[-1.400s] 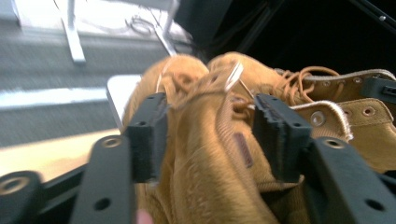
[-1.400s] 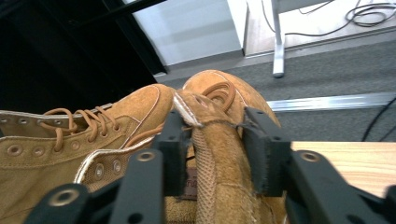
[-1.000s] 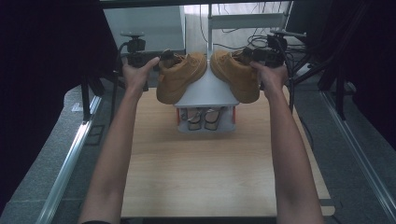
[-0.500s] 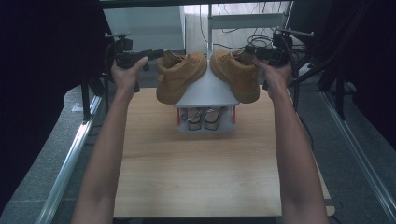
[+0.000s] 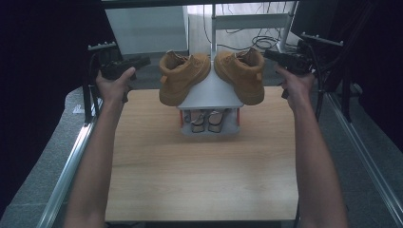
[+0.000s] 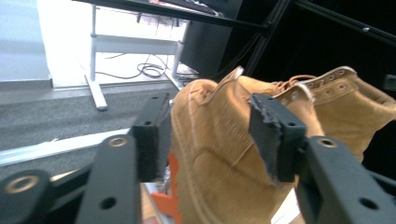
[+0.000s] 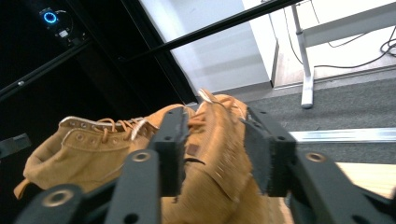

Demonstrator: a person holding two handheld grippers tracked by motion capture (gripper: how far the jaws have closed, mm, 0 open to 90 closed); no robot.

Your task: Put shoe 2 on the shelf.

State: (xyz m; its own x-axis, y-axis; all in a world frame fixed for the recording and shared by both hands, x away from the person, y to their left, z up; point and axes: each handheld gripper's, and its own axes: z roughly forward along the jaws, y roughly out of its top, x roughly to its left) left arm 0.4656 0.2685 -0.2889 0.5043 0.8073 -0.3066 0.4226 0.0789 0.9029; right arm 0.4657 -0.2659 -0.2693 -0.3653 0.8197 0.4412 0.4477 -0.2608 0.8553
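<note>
Two tan suede boots stand on top of a small white shoe rack [image 5: 209,95] at the far middle of the table, the left boot [image 5: 183,76] and the right boot [image 5: 240,71] with their toes pointing toward me. My left gripper [image 5: 144,61] hovers to the left of the left boot, apart from it. Its jaws have just been closing, with nothing between them. The left gripper [image 6: 210,135] looks at that boot [image 6: 210,182] beyond its pads. My right gripper [image 5: 267,53] is off to the right of the right boot, jaws also just closing and empty. The right gripper [image 7: 215,149] faces that boot [image 7: 219,191].
A pair of grey shoes [image 5: 209,119] lies on the rack's lower shelf between orange posts. The wooden table [image 5: 199,171] has metal rails at its left [image 5: 71,166] and right [image 5: 370,166]. Behind it stand a white desk frame [image 5: 247,21], floor cables and dark curtains.
Both hands have drawn outward from the boots, the left one to the left and the right one to the right. The boots stay on the rack.
</note>
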